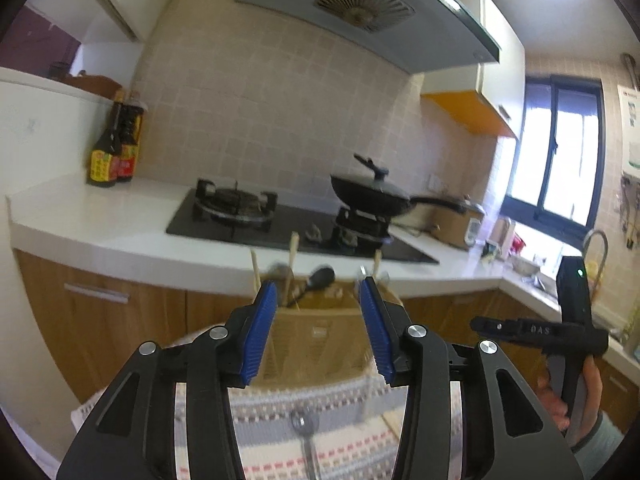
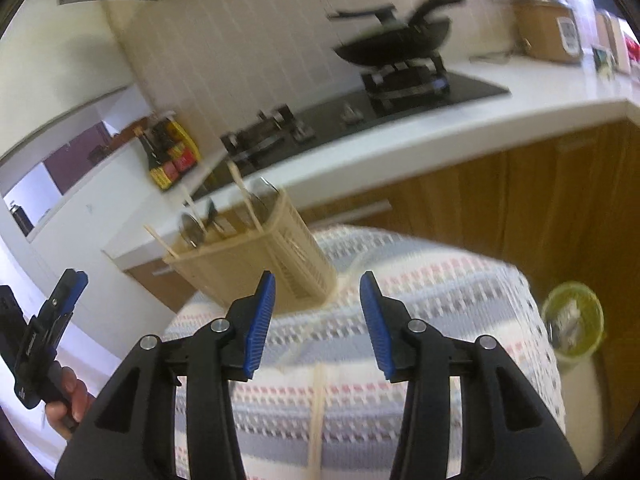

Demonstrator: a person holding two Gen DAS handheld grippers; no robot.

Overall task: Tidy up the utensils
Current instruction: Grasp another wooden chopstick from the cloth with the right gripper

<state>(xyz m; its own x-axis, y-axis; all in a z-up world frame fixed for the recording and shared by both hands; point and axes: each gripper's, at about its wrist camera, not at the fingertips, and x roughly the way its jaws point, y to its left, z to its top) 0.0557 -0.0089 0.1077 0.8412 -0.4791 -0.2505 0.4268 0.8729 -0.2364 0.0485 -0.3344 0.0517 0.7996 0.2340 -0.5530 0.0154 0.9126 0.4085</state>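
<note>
A beige slotted utensil holder (image 1: 318,340) (image 2: 256,264) stands at the far edge of a small table with a patterned cloth (image 1: 340,432) (image 2: 420,300). Chopsticks, a ladle and other utensils stick out of it. A metal spoon (image 1: 305,440) lies on the cloth in the left wrist view. A pale chopstick (image 2: 318,412) lies on the cloth in the right wrist view. My left gripper (image 1: 318,332) is open and empty, above the cloth facing the holder. My right gripper (image 2: 318,324) is open and empty, above the chopstick.
A white counter (image 1: 100,216) runs behind the table, with a black gas hob (image 1: 280,220), a wok (image 1: 372,196), sauce bottles (image 1: 114,148) and wooden cabinets (image 1: 100,312) below. A green bin (image 2: 574,324) stands on the floor right of the table.
</note>
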